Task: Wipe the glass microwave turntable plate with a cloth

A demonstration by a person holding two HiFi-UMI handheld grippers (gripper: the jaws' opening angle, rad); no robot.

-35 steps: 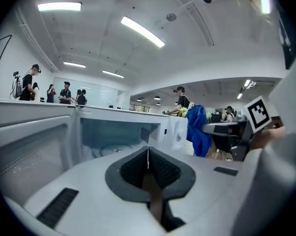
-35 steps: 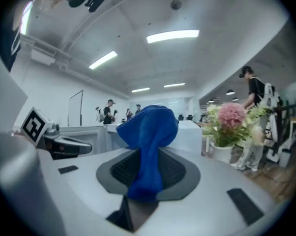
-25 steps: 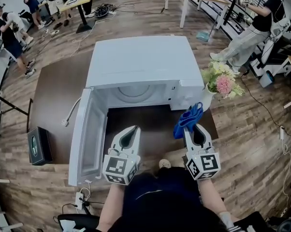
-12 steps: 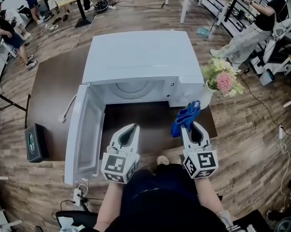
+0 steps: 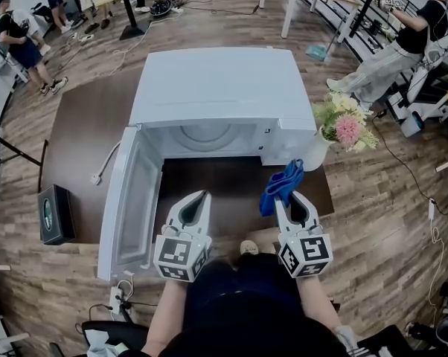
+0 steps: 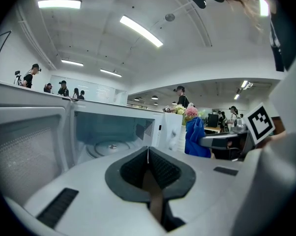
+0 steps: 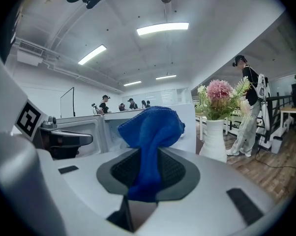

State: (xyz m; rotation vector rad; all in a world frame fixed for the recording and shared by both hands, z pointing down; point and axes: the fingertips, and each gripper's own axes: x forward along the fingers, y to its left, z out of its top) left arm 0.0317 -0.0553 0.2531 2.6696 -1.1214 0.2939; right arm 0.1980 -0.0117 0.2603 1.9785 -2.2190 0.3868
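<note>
A white microwave [image 5: 216, 88] stands on a dark table with its door [image 5: 131, 199] swung open to the left. Inside, the glass turntable plate [image 5: 207, 136] [image 6: 108, 146] lies on the oven floor. My left gripper [image 5: 199, 198] [image 6: 148, 149] hovers in front of the opening, shut with nothing between its jaws. My right gripper [image 5: 285, 196] [image 7: 149, 154] is shut on a blue cloth [image 5: 281, 184] [image 7: 150, 132], which bunches up above its jaws, in front of the microwave's control side.
A white vase of pink and yellow flowers [image 5: 339, 129] [image 7: 218, 117] stands at the microwave's right. A black box [image 5: 51, 214] sits at the table's left edge. The power cord [image 5: 105, 171] trails left. People stand and sit around the room.
The view has shifted slightly; both grippers have drawn a little lower and nearer to me. The cloth stays held in the right gripper.
</note>
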